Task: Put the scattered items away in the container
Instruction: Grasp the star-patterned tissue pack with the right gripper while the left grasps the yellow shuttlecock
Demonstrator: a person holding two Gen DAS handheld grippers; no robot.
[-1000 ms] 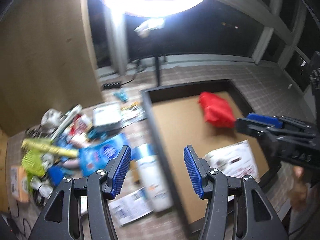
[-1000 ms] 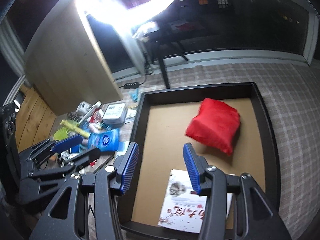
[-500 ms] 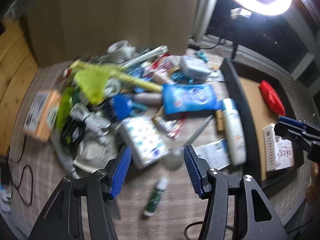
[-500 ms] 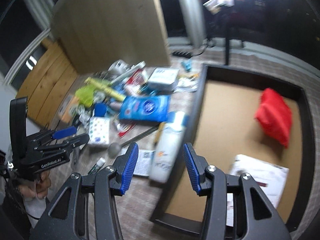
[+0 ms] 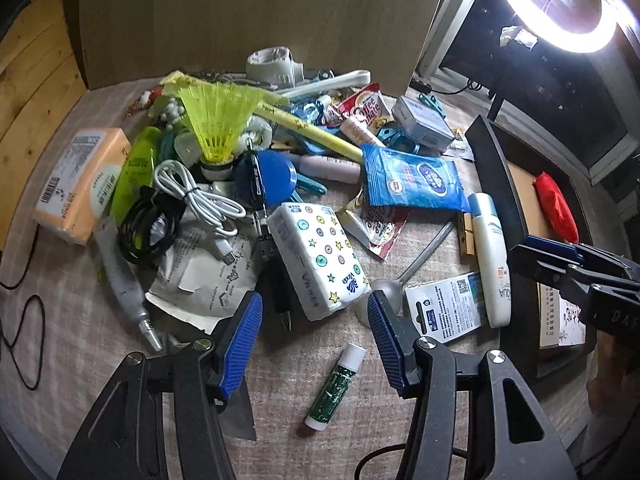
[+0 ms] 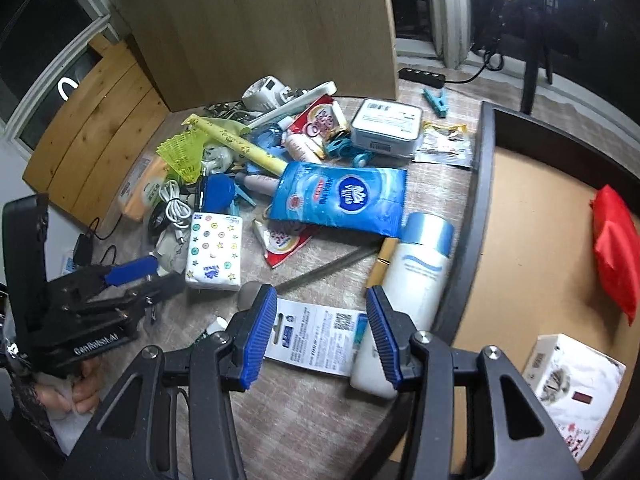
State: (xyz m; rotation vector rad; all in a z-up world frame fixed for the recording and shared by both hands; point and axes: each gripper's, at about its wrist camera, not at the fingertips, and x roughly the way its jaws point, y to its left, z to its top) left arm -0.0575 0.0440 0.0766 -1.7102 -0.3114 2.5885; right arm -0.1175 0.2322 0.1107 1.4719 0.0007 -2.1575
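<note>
A pile of items lies on the grey cloth beside a black tray with a brown floor. The tray holds a red pouch and a white box. My left gripper is open and empty above a tissue pack with stars and a green lip balm. My right gripper is open and empty over a white printed card, next to a white bottle. A blue wipes pack lies behind it.
Around lie a yellow shuttlecock, white cable, black cable, orange tissue pack, metal spoon, white tin and sachets. A wooden board stands behind; a ring light shines at top right.
Both grippers have swung left, away from the tray and over the pile of items, and moved lower and closer to it. Both stay open and empty.
</note>
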